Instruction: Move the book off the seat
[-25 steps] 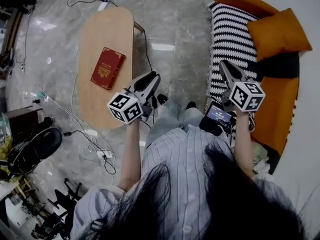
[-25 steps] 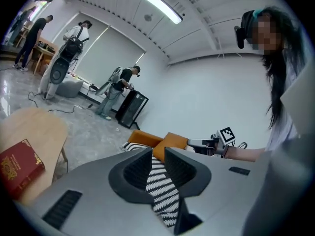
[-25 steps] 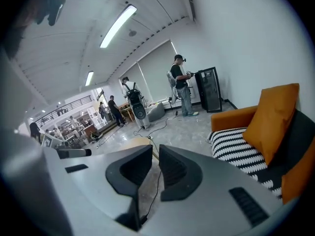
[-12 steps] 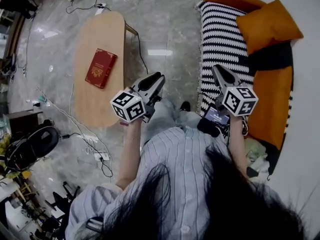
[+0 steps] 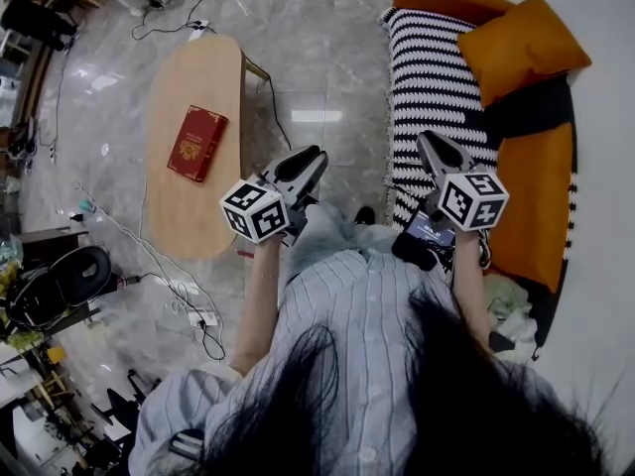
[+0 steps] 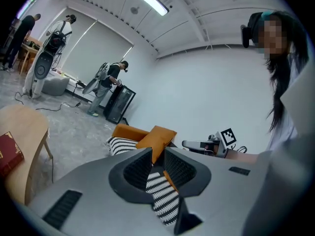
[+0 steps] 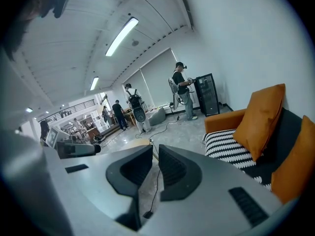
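Head view looks steeply down past the wearer's dark hair and striped shirt [image 5: 367, 345] onto a grey stone floor [image 5: 327, 48]. From my end the book [image 5: 197, 144], red with a gold pattern on its cover, lies flat on the oval wooden table [image 5: 184, 216] at the left, on the far half of the tabletop and clear of its edges. The orange sofa [image 5: 541, 186] stands at the right, well apart from the table across the floor. A black-and-white striped throw [image 5: 432, 77] is spread along its near side, and an orange cushion [image 5: 521, 43] rests at its far end. I see the left gripper [image 5: 308, 159] held over the floor between table and sofa, well apart from the book. In the left gripper view its jaws are drawn together to a thin slit with nothing gripped, and only the throw's stripes show past them. That view also catches the book at its lower left edge, lying on the table. The right gripper [image 5: 432, 145] is over the near edge of the throw. In the right gripper view I read its jaws as closed and empty, with the floor and a thin black cable [image 7: 156, 191] running beyond them. The sofa, throw and cushion sit off to the right of that view. Neither gripper touches the book or the table.
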{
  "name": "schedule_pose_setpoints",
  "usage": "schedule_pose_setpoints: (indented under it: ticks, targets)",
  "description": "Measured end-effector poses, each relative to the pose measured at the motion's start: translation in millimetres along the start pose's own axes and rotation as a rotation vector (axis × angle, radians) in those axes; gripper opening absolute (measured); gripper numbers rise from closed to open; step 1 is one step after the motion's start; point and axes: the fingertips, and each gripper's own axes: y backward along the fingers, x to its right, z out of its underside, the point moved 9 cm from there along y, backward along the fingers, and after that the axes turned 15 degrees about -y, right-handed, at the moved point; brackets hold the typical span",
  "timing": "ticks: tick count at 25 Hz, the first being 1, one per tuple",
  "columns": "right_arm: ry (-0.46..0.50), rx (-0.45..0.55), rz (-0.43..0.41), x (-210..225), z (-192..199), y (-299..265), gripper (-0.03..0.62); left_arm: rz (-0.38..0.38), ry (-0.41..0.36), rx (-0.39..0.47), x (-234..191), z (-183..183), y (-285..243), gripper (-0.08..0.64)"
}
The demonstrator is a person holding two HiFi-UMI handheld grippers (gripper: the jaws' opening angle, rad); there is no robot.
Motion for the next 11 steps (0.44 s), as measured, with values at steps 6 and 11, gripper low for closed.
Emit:
schedule_pose_setpoints:
  ticks: [6,11]
  targets:
    - [-0.004,0.001,0.005,3.7,0.0,3.1,0.051,0.005,-0.005,-0.015,2.8,-2.5,-2.4,0.087]
    - [-0.010,-0.007,-0.006,4.6,1.7,6.0,0.051,-0.001,-0.002,-0.030,8.8,2.1,-2.0,0.087]
